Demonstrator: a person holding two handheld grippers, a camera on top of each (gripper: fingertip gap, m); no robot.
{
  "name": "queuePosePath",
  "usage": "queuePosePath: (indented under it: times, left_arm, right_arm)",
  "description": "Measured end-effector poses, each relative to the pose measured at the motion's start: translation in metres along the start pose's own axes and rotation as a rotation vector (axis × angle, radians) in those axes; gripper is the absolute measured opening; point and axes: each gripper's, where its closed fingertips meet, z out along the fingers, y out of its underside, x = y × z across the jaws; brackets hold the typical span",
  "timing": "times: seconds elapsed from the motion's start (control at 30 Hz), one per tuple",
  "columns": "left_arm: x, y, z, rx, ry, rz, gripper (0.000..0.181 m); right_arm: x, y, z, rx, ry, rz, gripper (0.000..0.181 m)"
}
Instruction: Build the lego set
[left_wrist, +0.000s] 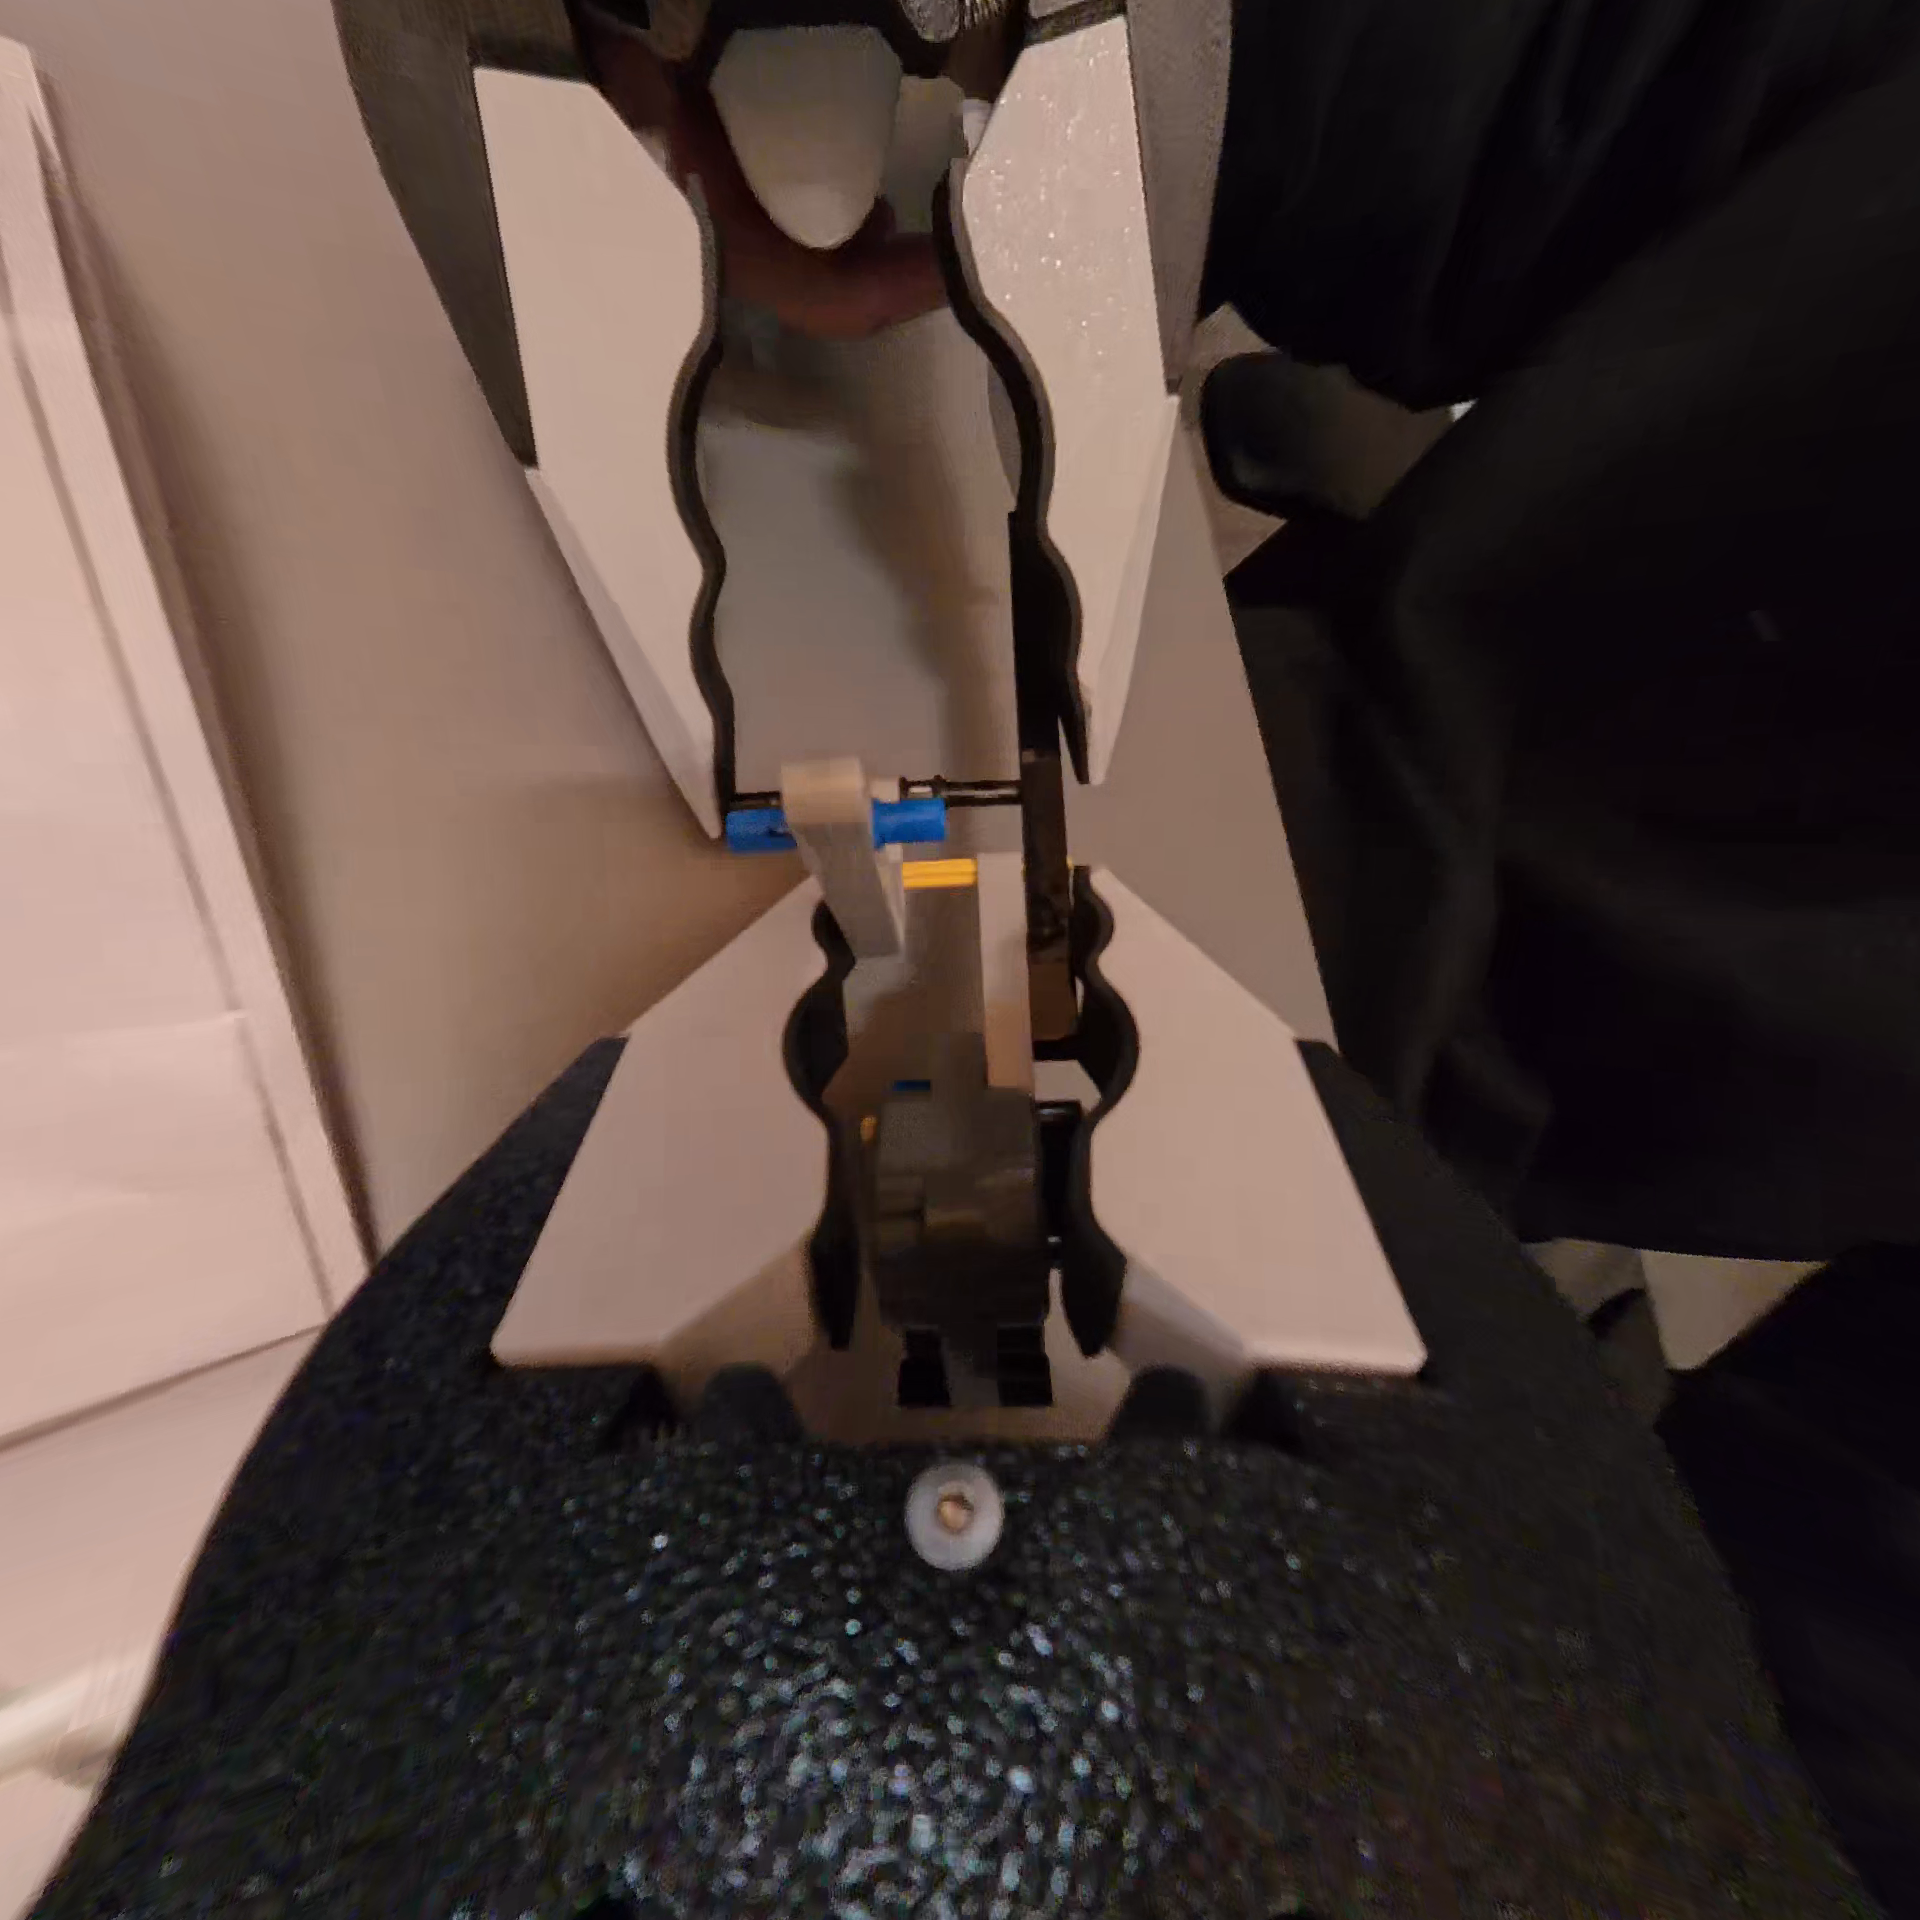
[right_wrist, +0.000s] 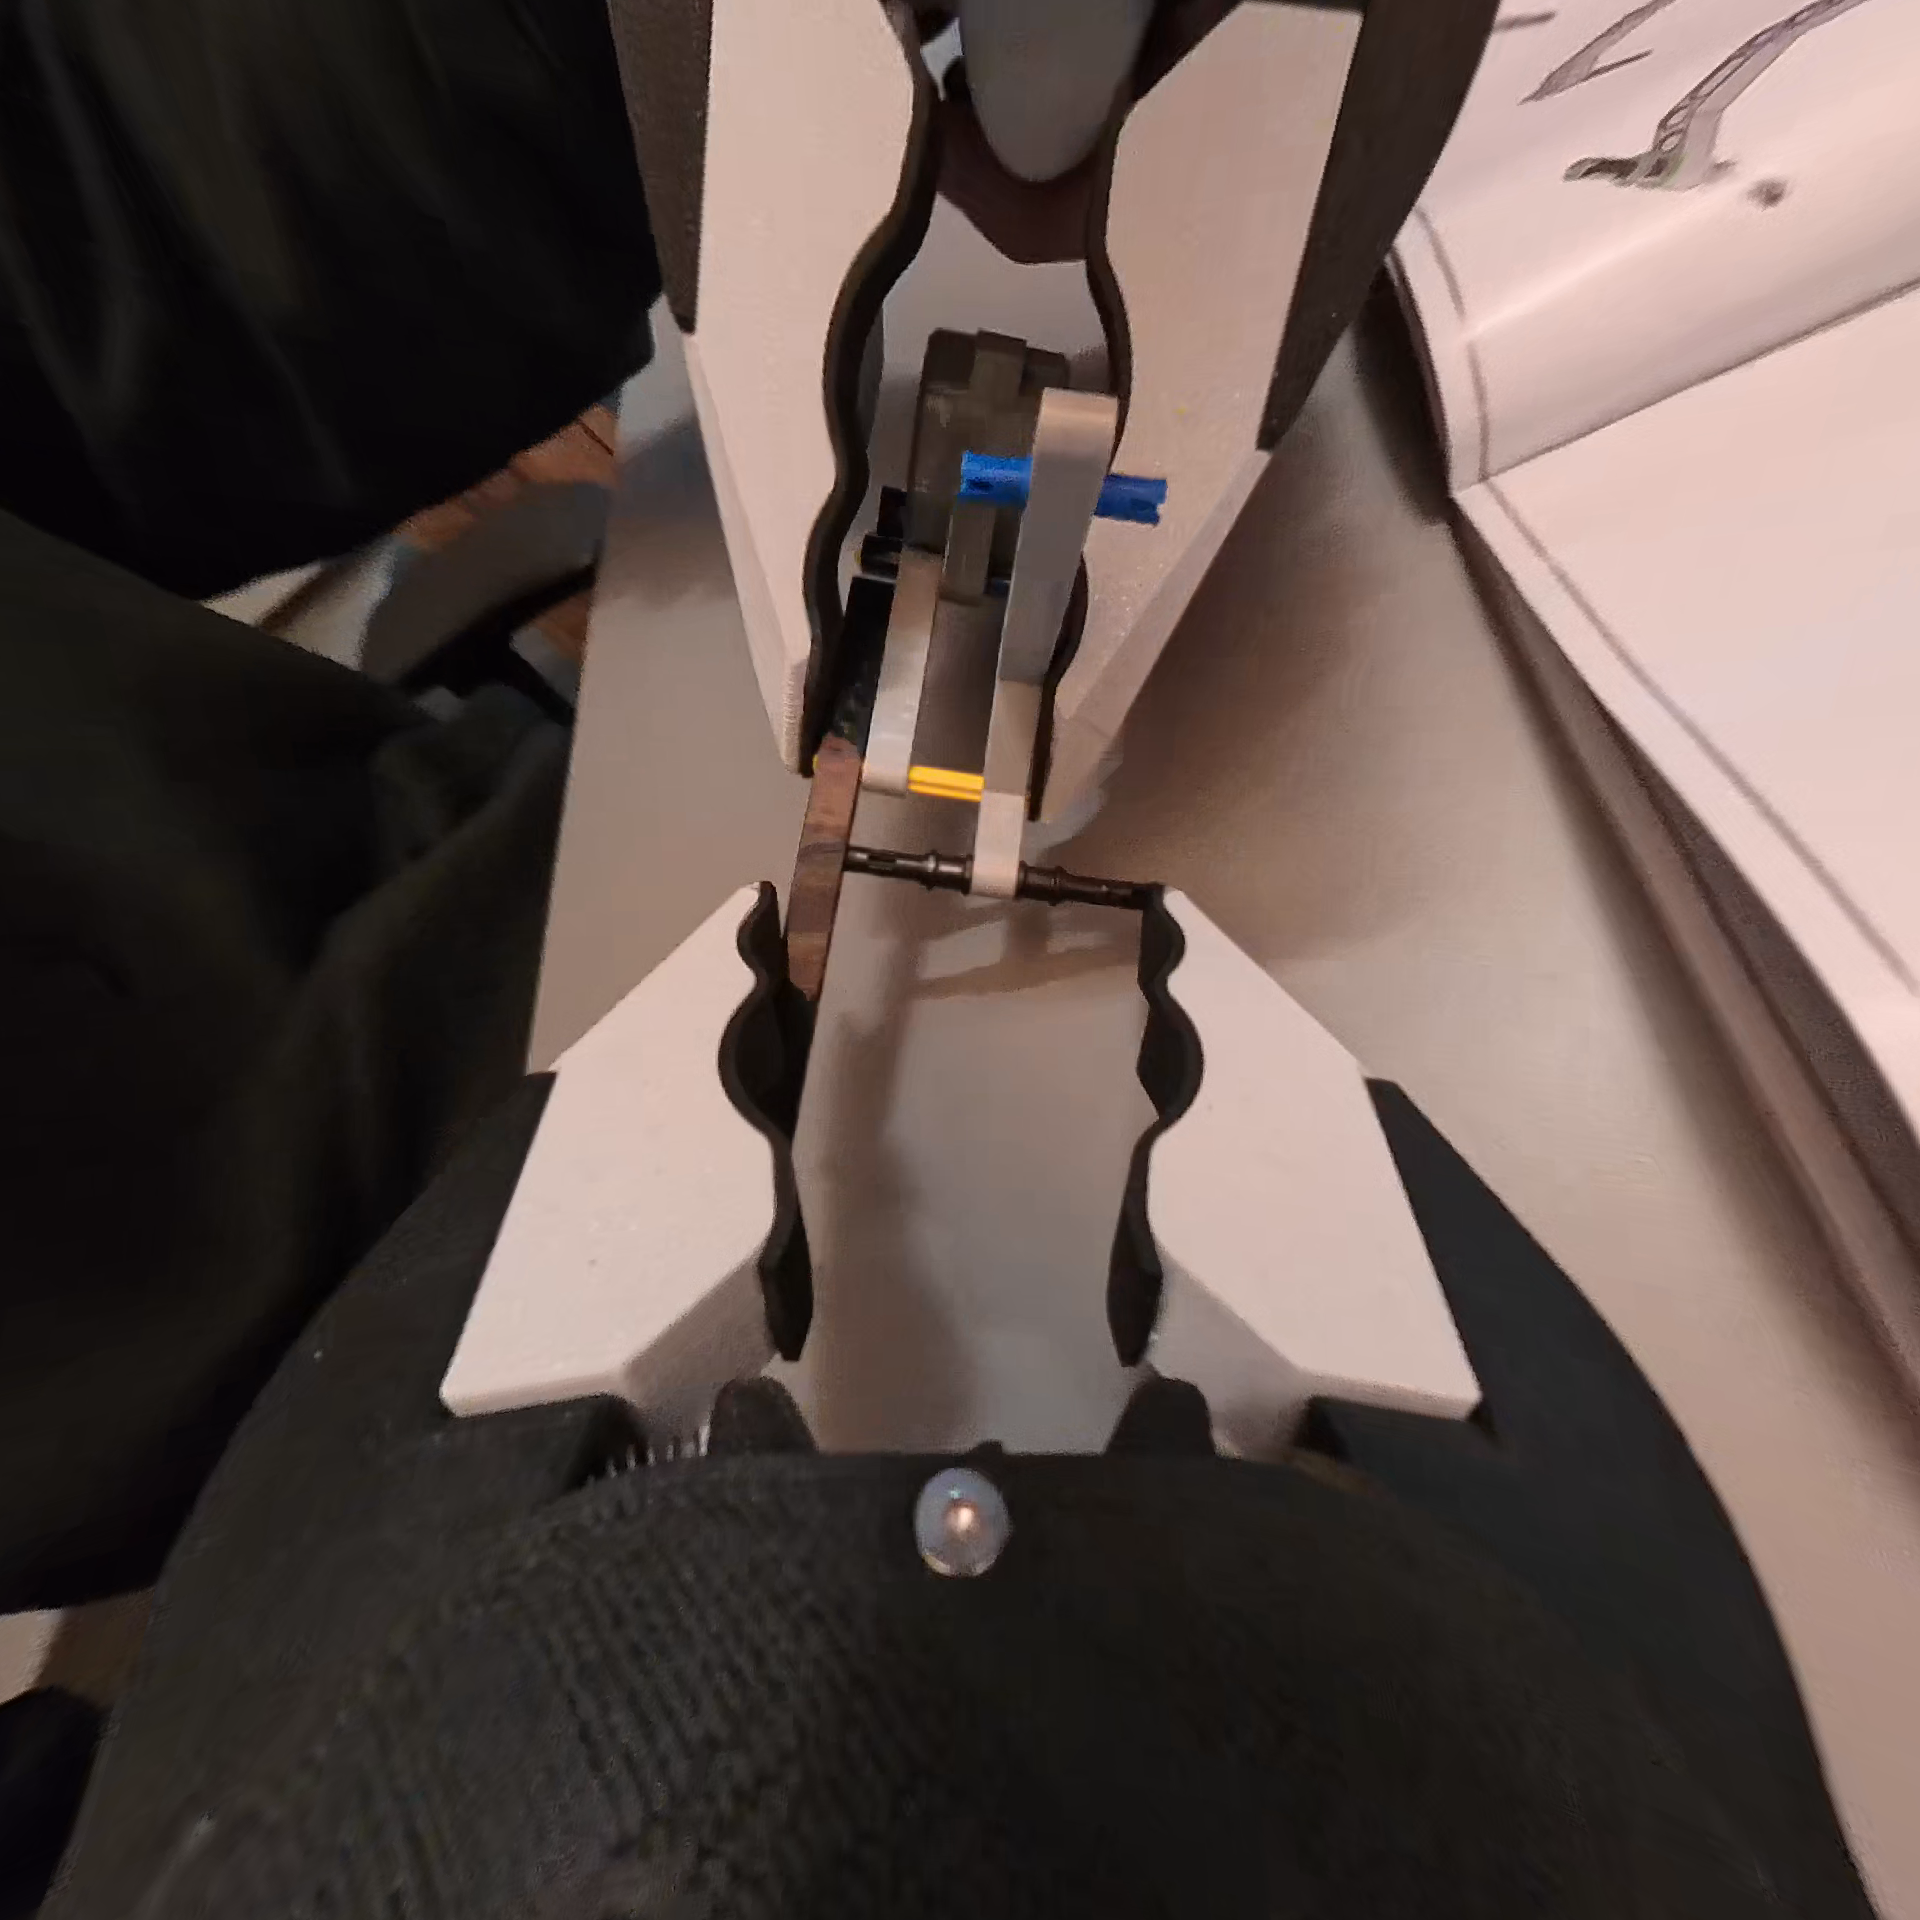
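Note:
A small lego assembly (left_wrist: 940, 997) of grey beams, a dark grey part, a thin black beam, a yellow piece and blue pins (left_wrist: 909, 821) is held between both grippers, which face each other. My left gripper (left_wrist: 951, 899) is shut on its body. My right gripper (left_wrist: 904, 795) comes from the top, its fingertips pressing the two ends of a black axle (left_wrist: 966, 787). In the right wrist view, my right gripper (right_wrist: 961, 904) clamps the black axle (right_wrist: 1081, 886) and the black beam (right_wrist: 821, 883), while the left gripper (right_wrist: 925, 774) holds the assembly (right_wrist: 956, 665) from above.
An open instruction booklet (right_wrist: 1662, 364) lies at the right on the pale table (right_wrist: 1299, 935). White sheets (left_wrist: 114, 883) lie at the left of the left wrist view. A person's dark clothing (left_wrist: 1558, 727) fills the side next to the grippers (right_wrist: 260, 779). Left and right tips are no more than a few centimetres apart.

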Motion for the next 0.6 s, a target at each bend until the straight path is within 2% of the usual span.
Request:
queuePosePath:
  times: [0.2,0.37,0.5,0.53,0.6]
  left_arm:
    - [0.01,-0.005,-0.003,0.08,0.124,-0.085,0.04]
    - [0.01,-0.006,-0.003,0.108,0.151,-0.104,0.041]
    - [0.004,-0.004,-0.003,0.112,0.1,-0.143,0.04]
    - [0.004,-0.002,-0.003,0.113,0.109,-0.181,0.04]
    - [0.005,0.0,-0.002,0.138,0.125,-0.254,0.04]
  right_arm:
    - [-0.009,-0.003,0.0,0.035,-0.133,0.135,0.067]
    - [-0.01,-0.004,0.0,0.053,-0.151,0.16,0.067]
    - [-0.001,-0.005,-0.003,0.054,0.0,0.028,0.065]
    - [0.0,-0.008,-0.006,0.076,0.056,-0.028,0.061]
    - [-0.001,-0.013,-0.016,0.107,0.209,-0.172,0.066]
